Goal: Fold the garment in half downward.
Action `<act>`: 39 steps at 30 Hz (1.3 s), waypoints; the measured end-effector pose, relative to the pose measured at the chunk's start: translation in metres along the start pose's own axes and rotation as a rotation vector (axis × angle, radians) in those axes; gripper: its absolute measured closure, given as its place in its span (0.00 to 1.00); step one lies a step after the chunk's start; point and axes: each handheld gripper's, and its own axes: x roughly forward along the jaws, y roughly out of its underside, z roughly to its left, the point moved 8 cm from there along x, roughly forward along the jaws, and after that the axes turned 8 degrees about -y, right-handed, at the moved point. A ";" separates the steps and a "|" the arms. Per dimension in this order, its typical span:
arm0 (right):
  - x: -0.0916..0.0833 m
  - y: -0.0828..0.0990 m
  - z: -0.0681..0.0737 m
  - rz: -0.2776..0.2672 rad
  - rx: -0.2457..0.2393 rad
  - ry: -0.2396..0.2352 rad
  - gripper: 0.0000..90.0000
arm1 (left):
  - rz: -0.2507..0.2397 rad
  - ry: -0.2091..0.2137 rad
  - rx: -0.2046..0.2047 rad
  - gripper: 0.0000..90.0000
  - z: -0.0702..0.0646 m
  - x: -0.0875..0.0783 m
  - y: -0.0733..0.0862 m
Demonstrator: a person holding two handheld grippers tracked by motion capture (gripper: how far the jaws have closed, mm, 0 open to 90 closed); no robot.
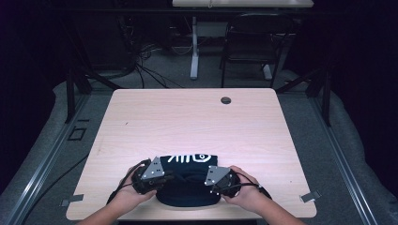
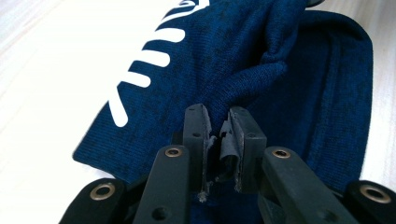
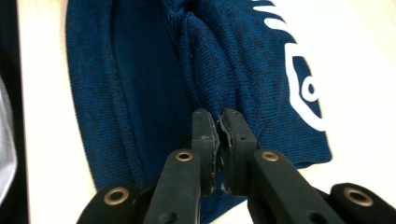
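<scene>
The left tongs were nearly closed, their jaws pinching a raised fold of the navy knit cloth. Frayed padding, seemingly worn tape, showed between the jaws. The cloth lay on the pale surface, with white stripes printed along its left part and a thicker hem at right.

We find the garment on the tabletop at its near edge, between both hand-held grippers.

Pale wooden table bearing navy knit garment
</scene>
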 end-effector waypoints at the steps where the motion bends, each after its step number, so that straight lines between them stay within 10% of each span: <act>1: 0.000 0.000 0.000 0.000 0.000 0.000 0.94 | 0.000 0.000 0.000 0.86 0.000 0.000 0.000; 13: -0.005 0.002 0.024 -0.052 0.039 -0.048 0.87 | -0.025 0.055 -0.064 0.76 -0.014 -0.013 0.007; 22: -0.024 -0.012 0.011 -0.144 0.095 -0.009 0.77 | -0.080 0.026 -0.083 0.66 -0.003 -0.028 -0.011; 39: 0.010 0.021 0.021 -0.041 0.136 -0.088 0.79 | 0.020 0.078 -0.100 0.62 -0.019 -0.003 0.030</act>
